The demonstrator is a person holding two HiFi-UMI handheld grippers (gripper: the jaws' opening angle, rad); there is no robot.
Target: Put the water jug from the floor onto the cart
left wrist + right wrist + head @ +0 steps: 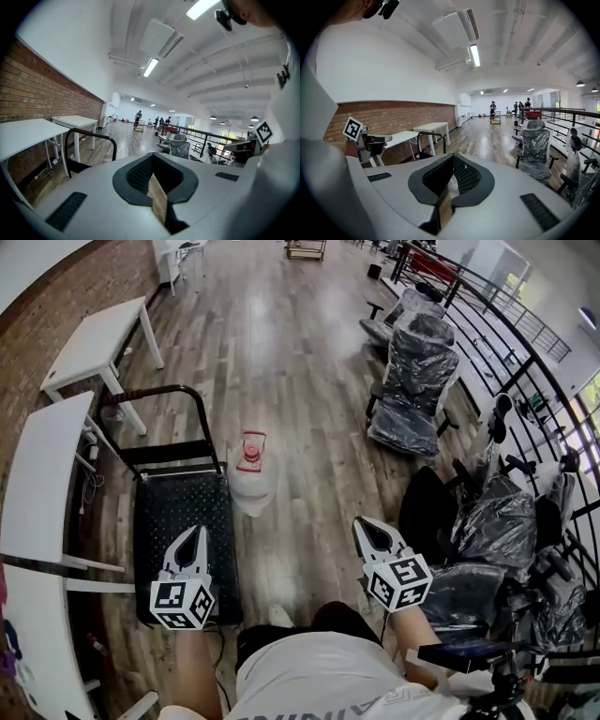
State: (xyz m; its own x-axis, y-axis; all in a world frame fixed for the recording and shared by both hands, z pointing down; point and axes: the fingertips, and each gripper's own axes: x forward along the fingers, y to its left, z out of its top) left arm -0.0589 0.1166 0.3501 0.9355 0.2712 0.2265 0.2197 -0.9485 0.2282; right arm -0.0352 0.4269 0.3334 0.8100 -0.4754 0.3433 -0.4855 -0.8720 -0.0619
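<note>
The water jug (251, 480), clear with a red cap, stands upright on the wood floor just right of the black cart (183, 521). The cart's deck is bare and its black push handle (155, 395) rises at the far end. My left gripper (199, 531) hovers over the cart's near half, its jaws shut with nothing in them. My right gripper (360, 523) hangs over the floor to the right of the jug, also shut with nothing in it. In the left gripper view the cart handle (91, 136) shows beyond the shut jaws of the left gripper (154, 183).
White tables (94, 338) (42, 484) line the brick wall on the left. Plastic-wrapped office chairs (417, 381) and a black railing (506, 343) fill the right side. Open wood floor (281, 343) stretches ahead past the jug. People (138, 117) stand far down the hall.
</note>
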